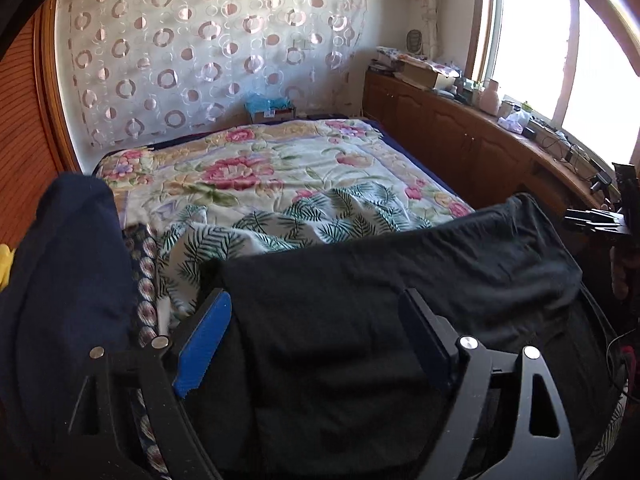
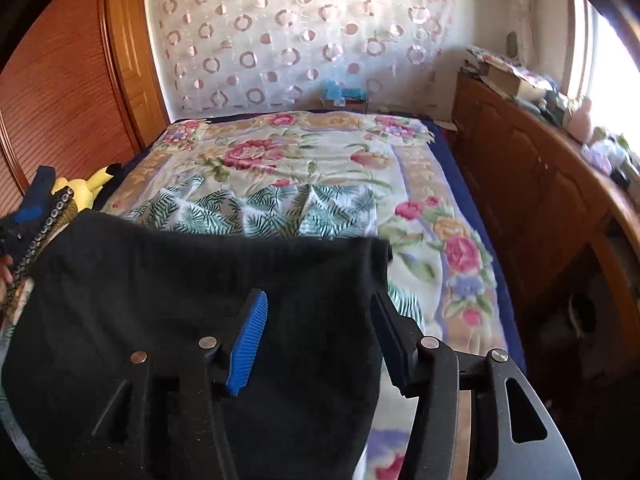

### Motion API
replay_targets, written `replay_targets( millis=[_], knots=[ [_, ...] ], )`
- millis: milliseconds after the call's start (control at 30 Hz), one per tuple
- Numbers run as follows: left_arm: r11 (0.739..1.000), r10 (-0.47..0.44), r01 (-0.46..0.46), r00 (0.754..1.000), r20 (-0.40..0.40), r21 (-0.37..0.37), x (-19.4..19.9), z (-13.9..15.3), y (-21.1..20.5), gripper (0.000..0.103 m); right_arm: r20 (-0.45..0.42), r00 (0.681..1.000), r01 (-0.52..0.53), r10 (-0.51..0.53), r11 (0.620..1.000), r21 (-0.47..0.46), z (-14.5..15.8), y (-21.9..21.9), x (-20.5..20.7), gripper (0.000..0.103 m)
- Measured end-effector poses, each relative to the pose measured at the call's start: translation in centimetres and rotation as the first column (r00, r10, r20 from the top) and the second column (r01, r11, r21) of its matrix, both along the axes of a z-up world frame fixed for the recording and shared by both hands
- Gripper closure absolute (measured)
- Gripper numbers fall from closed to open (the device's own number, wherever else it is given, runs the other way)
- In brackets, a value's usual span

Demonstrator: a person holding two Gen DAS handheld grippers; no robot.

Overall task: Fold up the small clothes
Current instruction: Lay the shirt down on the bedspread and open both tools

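The left hand-held gripper (image 1: 316,332) is released: its two jaws stand wide apart over the black garment (image 1: 380,272), and neither blue pad (image 1: 204,344) presses on the cloth. The right hand-held gripper (image 2: 320,332) is likewise released. Its jaws are parted, with the right-hand edge of the black garment (image 2: 200,280) lying between them but not clamped.

The black garment lies spread flat across the near end of the bed (image 2: 472,168), its far edge running roughly straight from side to side. Just beyond that edge lies a white cloth with a green fern print (image 1: 280,224), rumpled and partly covered by the black garment. Both rest on a floral blanket (image 1: 256,160) that covers the bed.

To the left of the black garment, a dark navy garment (image 1: 68,264) stands heaped, with a patterned strip of cloth (image 1: 146,280) between the two. A yellow plush toy (image 2: 86,190) sits at the bed's left edge.

A wooden cabinet (image 1: 460,136) runs along the right side of the bed beneath a window (image 1: 560,40), and its top carries assorted clutter. A curtain with a ring pattern (image 1: 208,48) hangs on the far wall.
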State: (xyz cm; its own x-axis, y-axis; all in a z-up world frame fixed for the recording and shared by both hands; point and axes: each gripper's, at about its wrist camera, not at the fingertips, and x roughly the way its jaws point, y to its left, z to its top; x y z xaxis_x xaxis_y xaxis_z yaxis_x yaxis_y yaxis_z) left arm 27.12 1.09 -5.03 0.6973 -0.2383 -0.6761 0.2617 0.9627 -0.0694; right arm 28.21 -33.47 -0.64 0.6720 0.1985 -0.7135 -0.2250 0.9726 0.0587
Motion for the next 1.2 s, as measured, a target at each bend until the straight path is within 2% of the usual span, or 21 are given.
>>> replay_targets(
  millis=[333, 533, 800, 900, 967, 1067, 1200],
  knots=[
    [0.998, -0.057, 0.058, 0.996, -0.07, 0.016, -1.2, -3.4, -2.3, 0.017, -0.112, 0.993, 0.031, -0.031, 1.0, 0.0, -0.8, -1.5, -6.8, 0.047],
    [0.998, -0.064, 0.066, 0.993, -0.102, 0.016, -1.3, -4.7, -2.6, 0.017, -0.175, 0.982, 0.076, -0.071, 0.997, 0.025, -2.1, -2.2, -7.2, 0.047],
    [0.998, -0.058, 0.062, 0.991, -0.119, 0.034, -1.2, -5.5, -2.8, 0.017, -0.091, 0.989, 0.116, -0.116, 0.993, 0.001, -2.1, -1.8, -5.8, 0.047],
    [0.997, -0.054, 0.06, 0.991, -0.125, 0.042, -1.2, -5.9, -3.0, 0.017, -0.06, 0.991, 0.118, -0.119, 0.993, -0.03, -2.8, -0.8, -6.5, 0.044],
    [0.997, -0.053, 0.06, 0.99, -0.13, 0.046, -1.1, -6.1, -3.2, 0.017, -0.054, 0.991, 0.119, -0.121, 0.992, -0.05, -3.0, -0.5, -6.7, 0.044],
    [0.997, -0.05, 0.057, 0.99, -0.129, 0.056, -1.2, -6.1, -3.3, 0.017, -0.055, 0.991, 0.119, -0.12, 0.992, -0.03, -3.1, -0.4, -7.0, 0.044],
    [0.997, -0.037, 0.044, 0.993, -0.116, 0.061, -2.2, -5.0, -3.1, 0.017, -0.059, 0.992, 0.106, -0.107, 0.994, -0.033, -3.2, -0.1, -6.5, 0.039]
  ],
)
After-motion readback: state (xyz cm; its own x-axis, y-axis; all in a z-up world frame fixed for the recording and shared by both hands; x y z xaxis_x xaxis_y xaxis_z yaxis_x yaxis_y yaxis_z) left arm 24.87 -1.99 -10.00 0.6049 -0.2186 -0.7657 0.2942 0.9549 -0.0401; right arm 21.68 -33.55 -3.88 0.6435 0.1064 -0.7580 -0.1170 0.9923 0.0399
